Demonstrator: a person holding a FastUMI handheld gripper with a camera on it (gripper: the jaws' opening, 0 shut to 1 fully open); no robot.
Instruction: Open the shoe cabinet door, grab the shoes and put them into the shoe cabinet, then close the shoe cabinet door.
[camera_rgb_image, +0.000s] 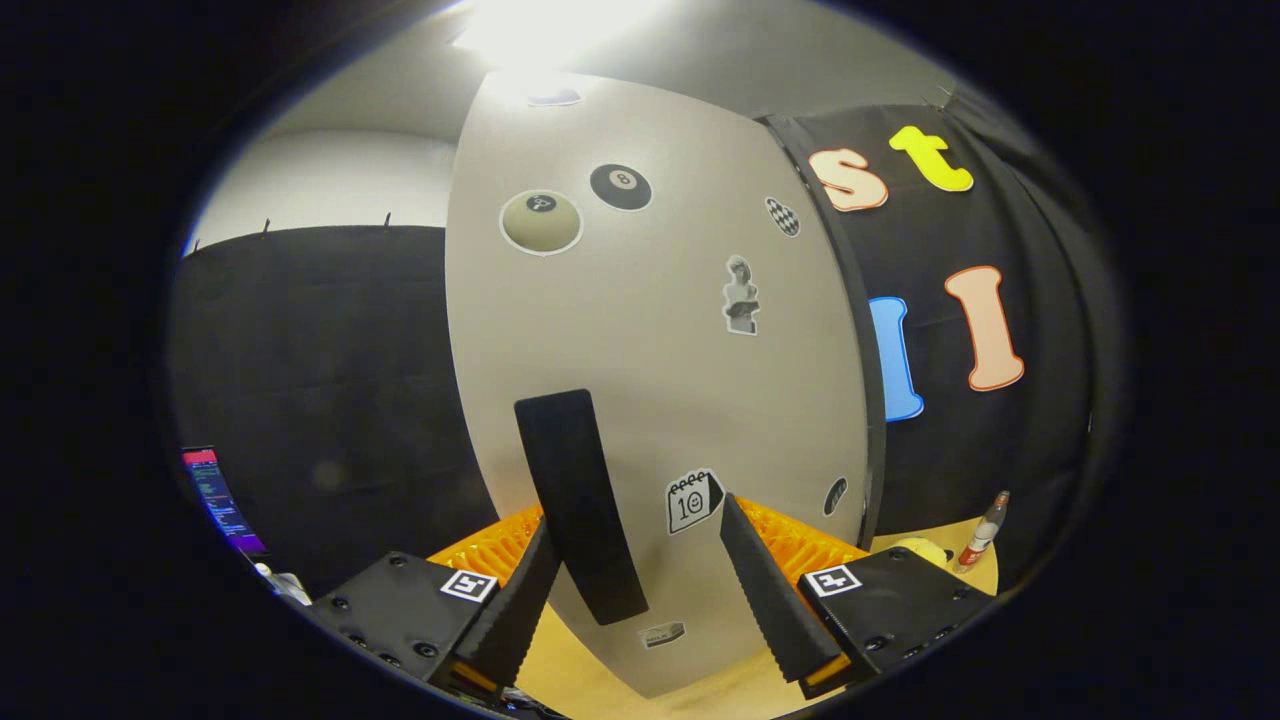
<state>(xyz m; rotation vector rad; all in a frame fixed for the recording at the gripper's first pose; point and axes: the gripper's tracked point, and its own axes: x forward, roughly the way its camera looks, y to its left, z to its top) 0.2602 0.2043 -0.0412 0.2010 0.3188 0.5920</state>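
Note:
The shoe cabinet door (650, 330) is a pale panel with several stickers, standing close in front of me. A long black handle (575, 490) runs down its lower part. My gripper (636, 512) is open, with the handle between the fingers. The left finger (525, 590) is right beside the handle; the right finger (765, 580) stands well apart from it. Whether the door is ajar or flush I cannot tell from here.
A wooden surface (580, 670) lies under the door's lower edge. Beyond the right finger, a small bottle (985, 530) stands beside a pale yellow object (920, 550). A lit screen (220, 500) glows off to the left against the black cloth wall.

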